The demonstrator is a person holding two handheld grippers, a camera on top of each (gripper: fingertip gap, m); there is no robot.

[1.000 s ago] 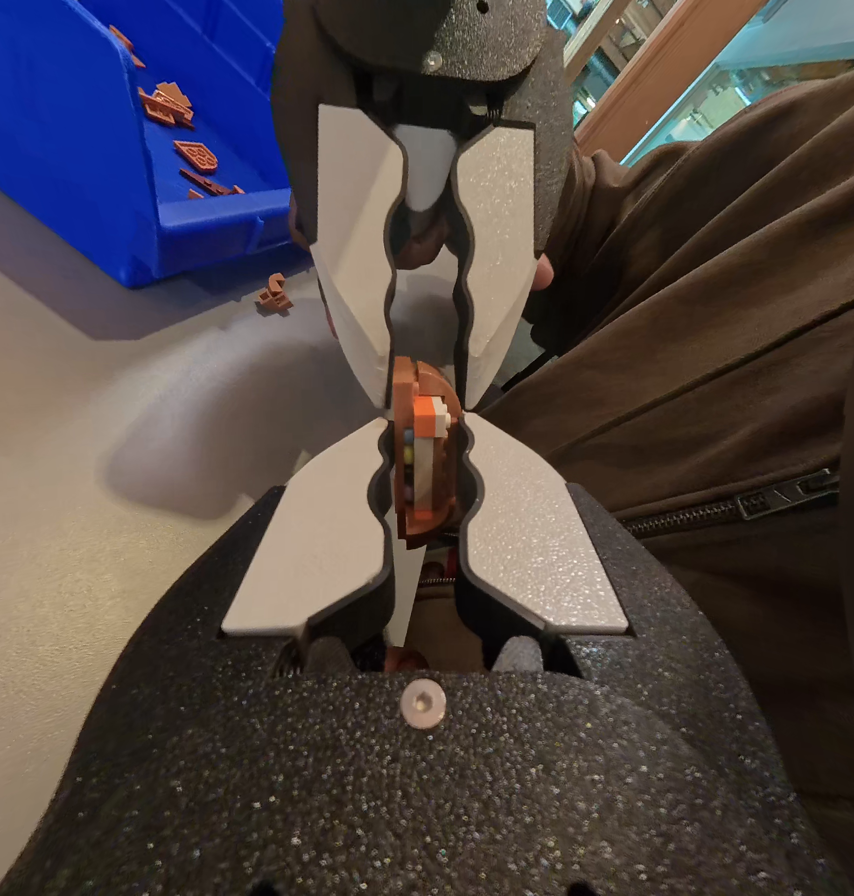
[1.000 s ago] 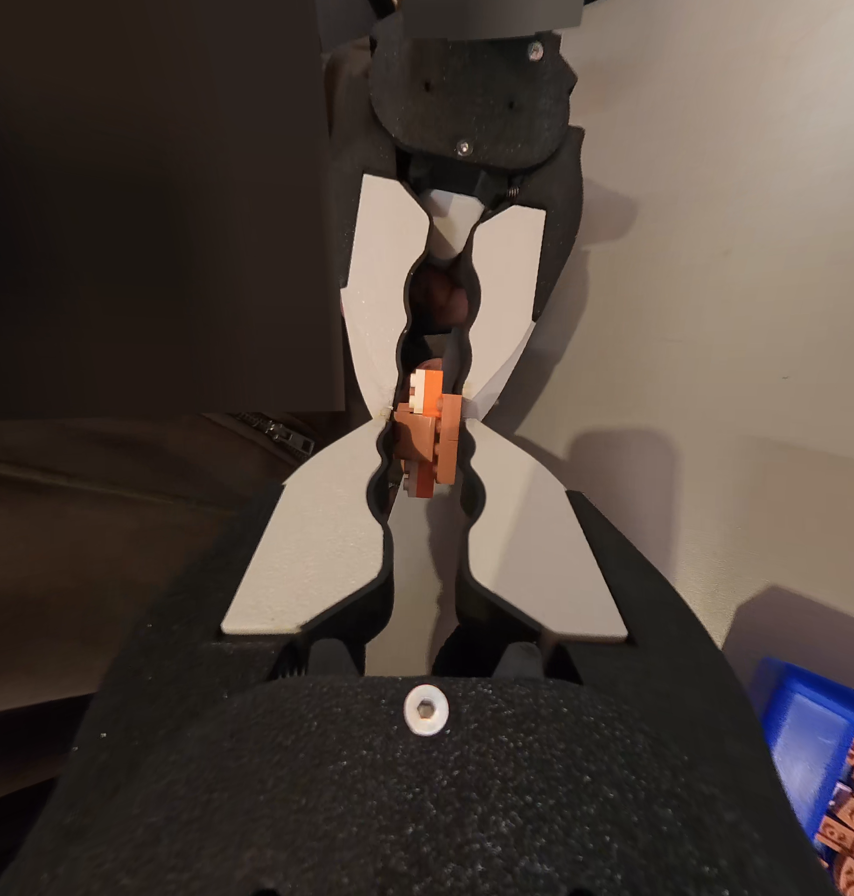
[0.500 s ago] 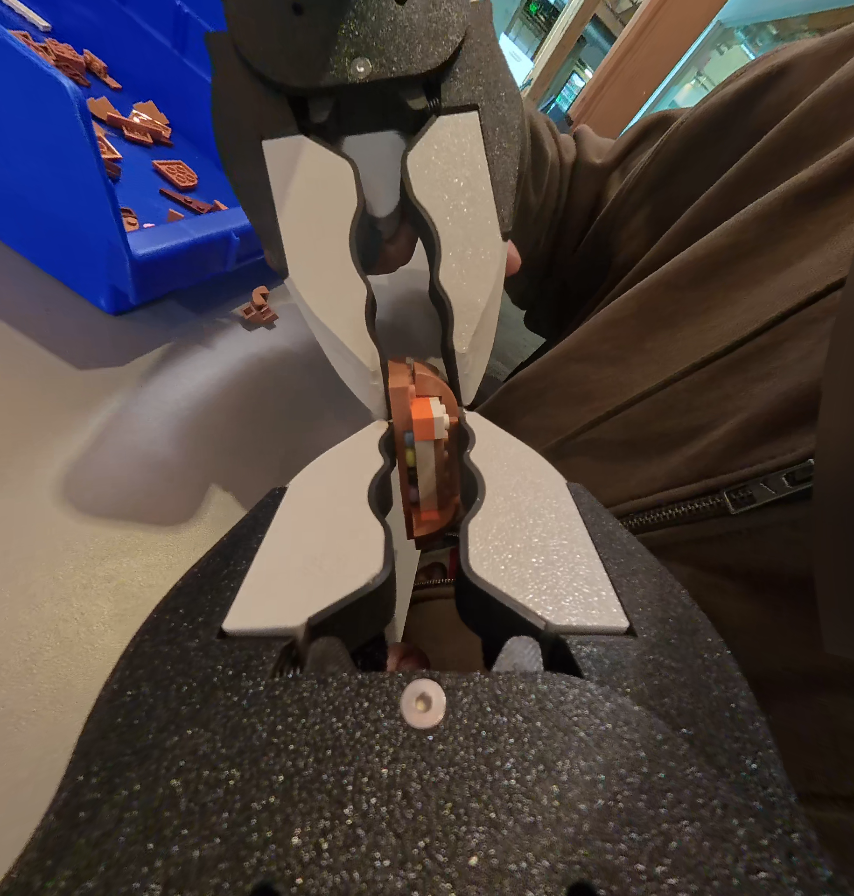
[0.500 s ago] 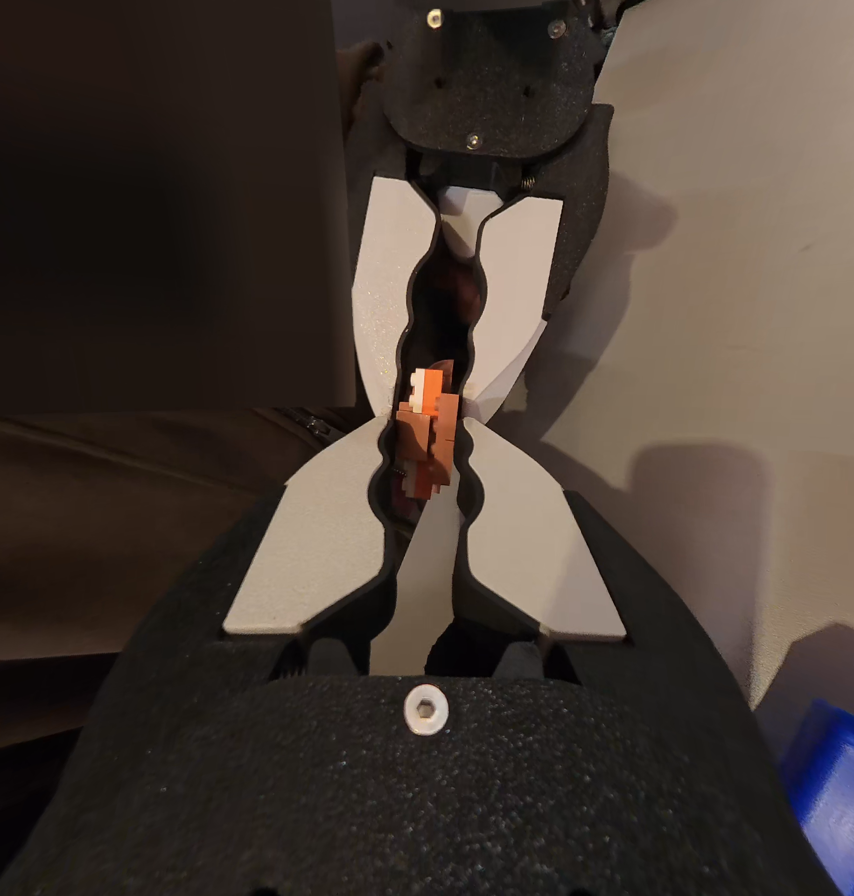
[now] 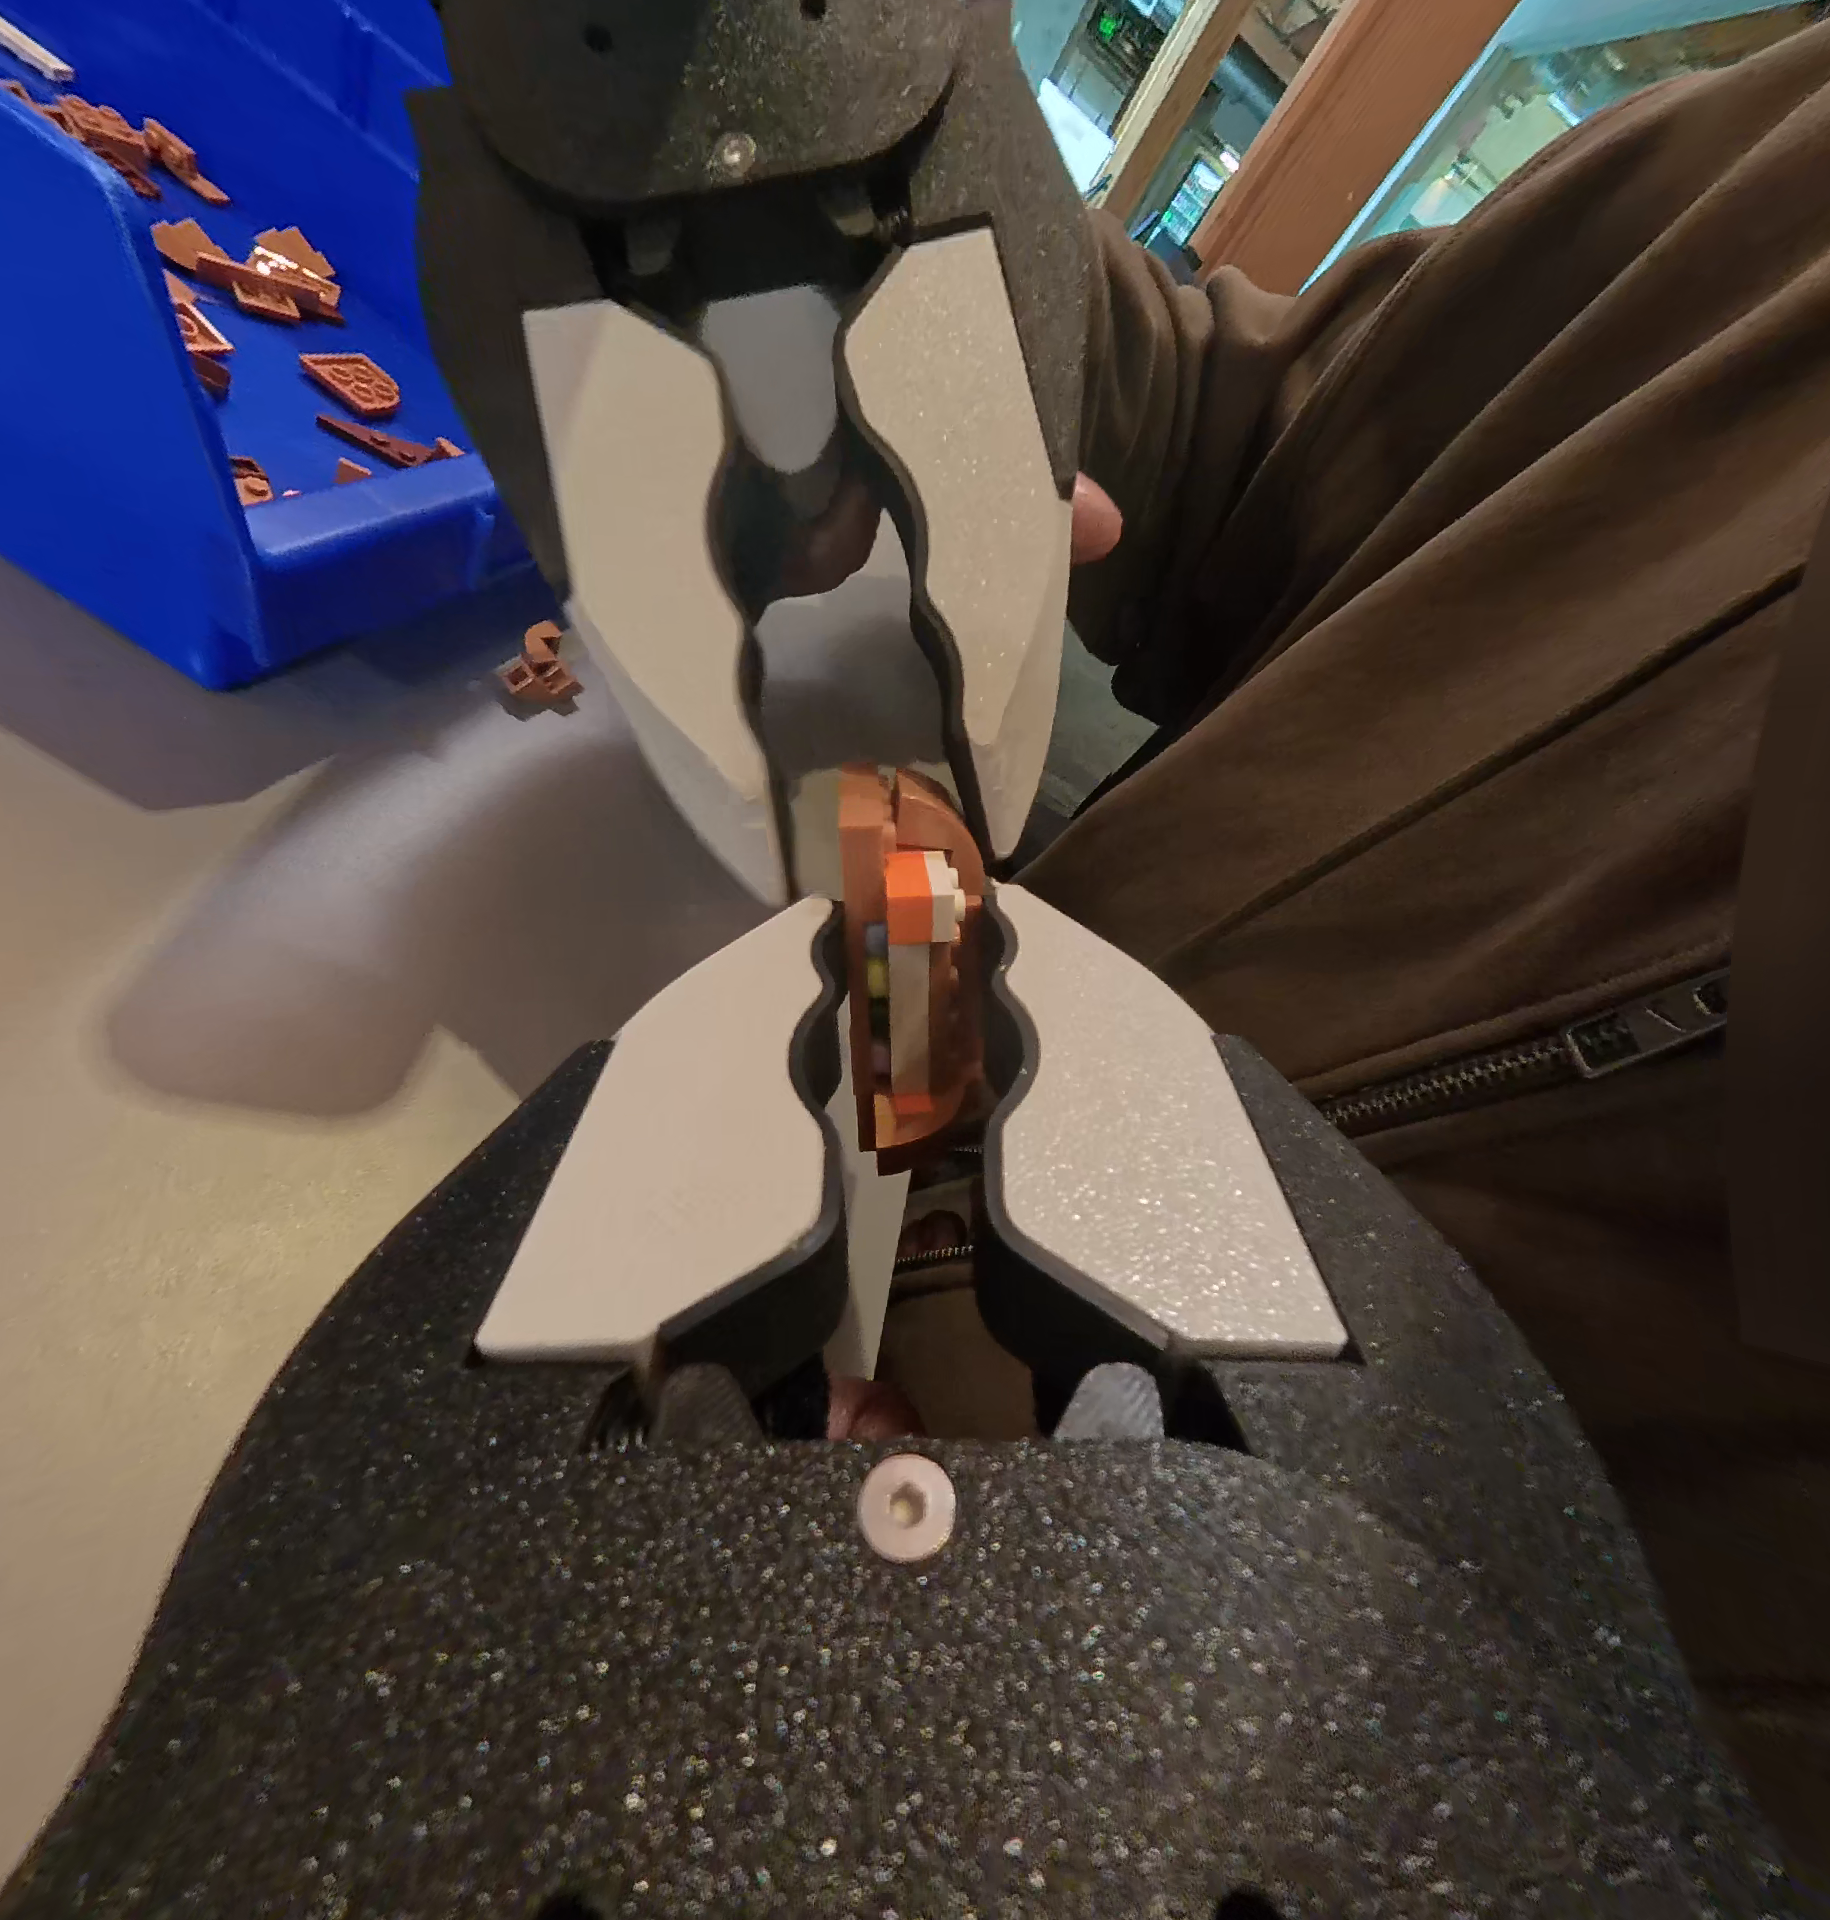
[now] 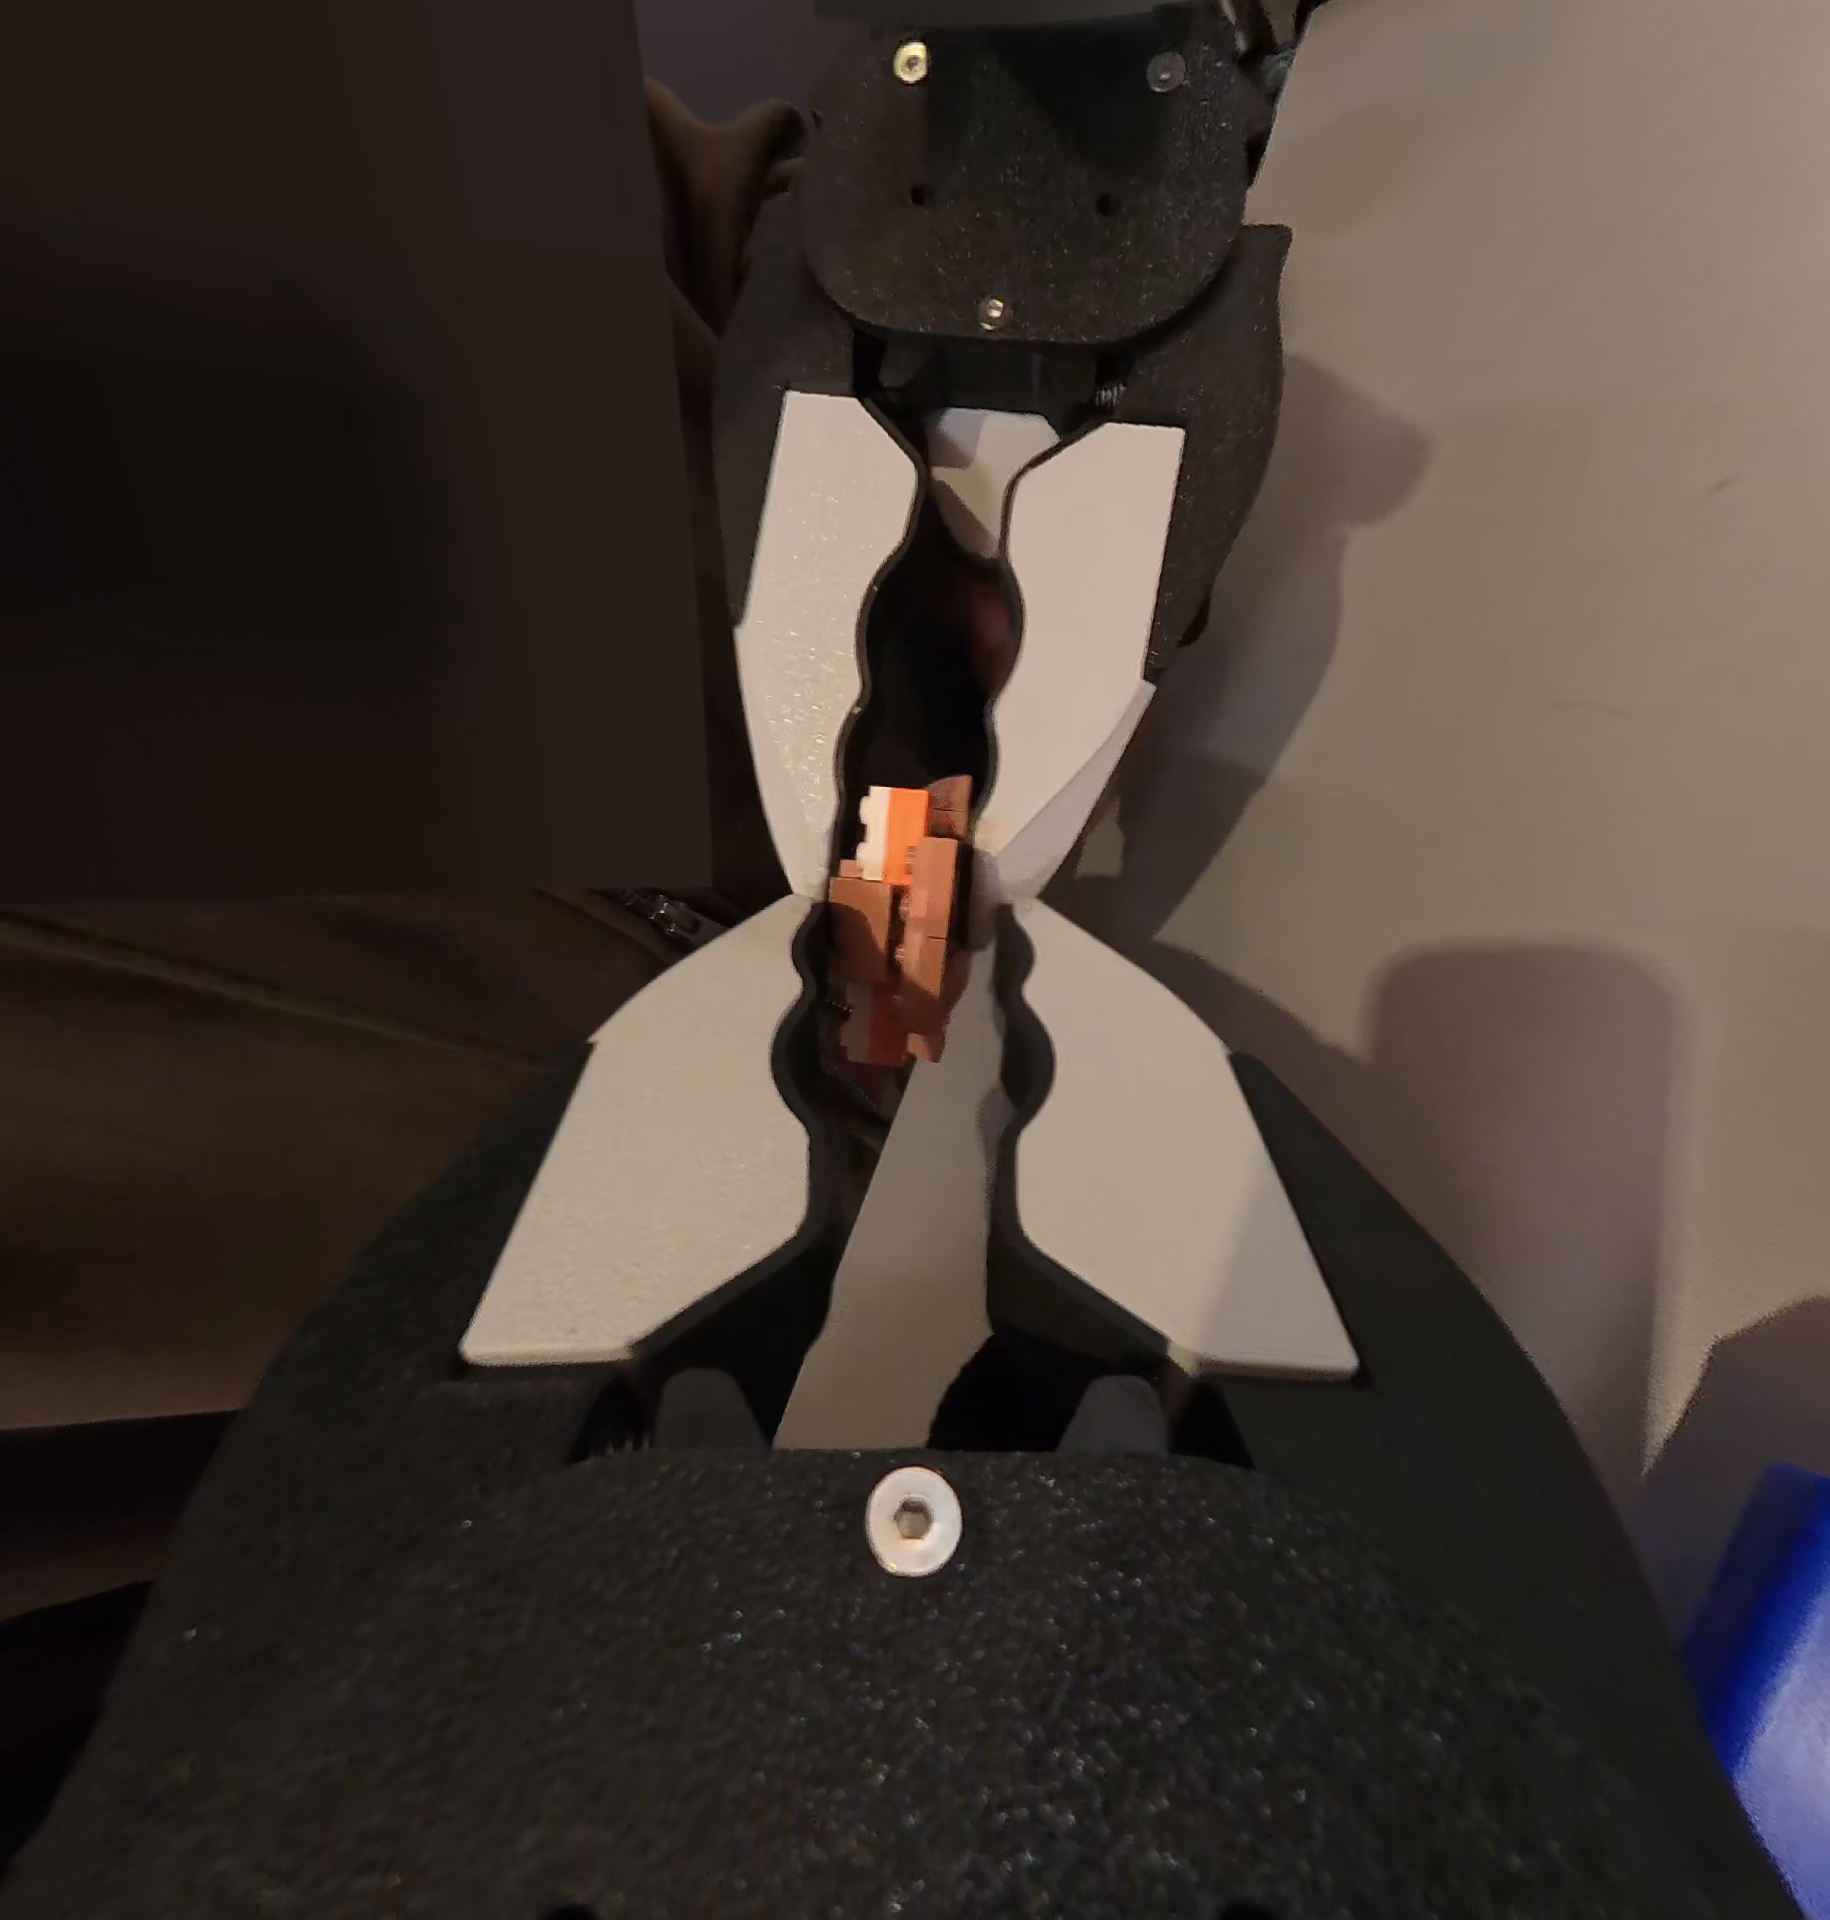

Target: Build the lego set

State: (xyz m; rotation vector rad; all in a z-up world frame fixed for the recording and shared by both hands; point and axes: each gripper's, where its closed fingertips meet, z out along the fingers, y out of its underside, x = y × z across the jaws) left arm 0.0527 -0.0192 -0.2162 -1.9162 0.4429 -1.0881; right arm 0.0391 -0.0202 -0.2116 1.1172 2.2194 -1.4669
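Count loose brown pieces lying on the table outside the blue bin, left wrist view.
1: a small brown piece on the table just before the blue bin. The hand-held grippers may hide others.

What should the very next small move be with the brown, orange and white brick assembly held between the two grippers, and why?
Probably a short, gentle squeeze of the two grippers toward each other. The left gripper and right gripper meet tip to tip, both clamped on the brown, orange and white brick assembly, whose layers look slightly uneven, so pressing might seat them.
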